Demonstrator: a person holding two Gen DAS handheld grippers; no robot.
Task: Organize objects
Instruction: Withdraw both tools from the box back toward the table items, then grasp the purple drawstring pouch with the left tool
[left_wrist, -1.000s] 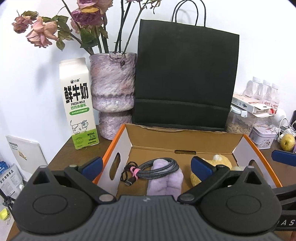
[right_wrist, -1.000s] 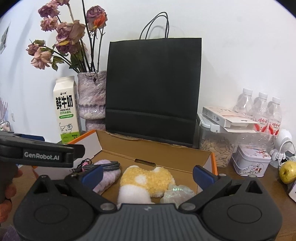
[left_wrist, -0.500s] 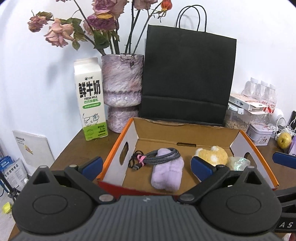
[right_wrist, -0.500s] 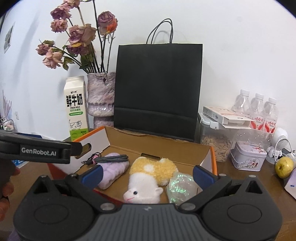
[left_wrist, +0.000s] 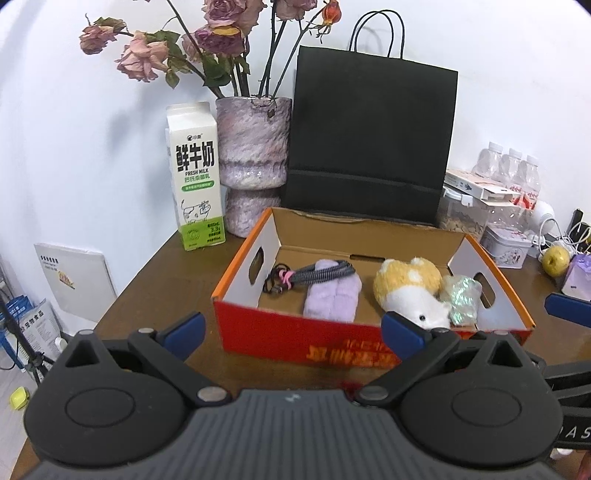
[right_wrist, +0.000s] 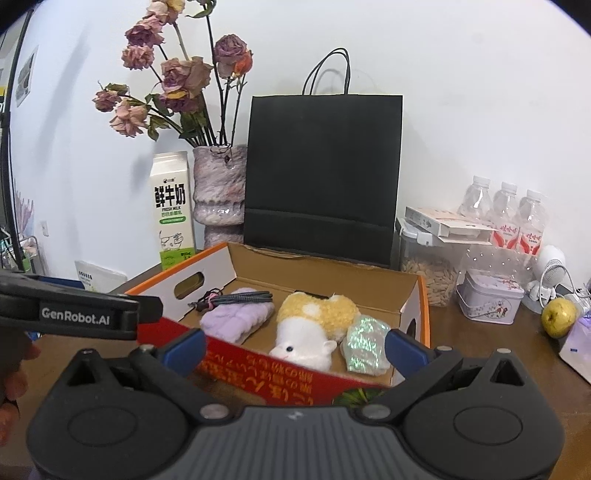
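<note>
The open cardboard box with orange rim and red front panel (left_wrist: 369, 347) sits on the brown wooden table (left_wrist: 166, 288), directly ahead of both claws. The left gripper (left_wrist: 291, 330) has its blue-padded fingers spread wide with nothing between them, hovering just short of the box's red front. The right gripper (right_wrist: 295, 343) is likewise spread wide and holds nothing, its fingers (right_wrist: 184, 349) framing the same red panel from the near side.

Inside the box, from left to right, lie a coiled grey braided cable with a pink tie (left_wrist: 310, 275), resting partly across a folded lilac fluffy cloth (left_wrist: 332, 299), then a yellow-and-white plush animal (left_wrist: 410, 291), and touching it on the right a crumpled iridescent pouch (left_wrist: 460, 299). The cable sits near the left wall with its oval hand-hole.

Behind the box, a tall black paper bag with cord handles (left_wrist: 369, 140) stands upright against the white wall. To its left is a mottled purple-and-white vase of dried roses (left_wrist: 253, 155), and just beside that a white and green fresh-milk carton (left_wrist: 195, 177). To the right of the bag stand a clear lidded container of seeds (right_wrist: 424, 269), a flat white carton on top of it, three clear water bottles (right_wrist: 506, 214), a small lilac tin (right_wrist: 491, 295) and a yellow-green apple (right_wrist: 559, 317).
</note>
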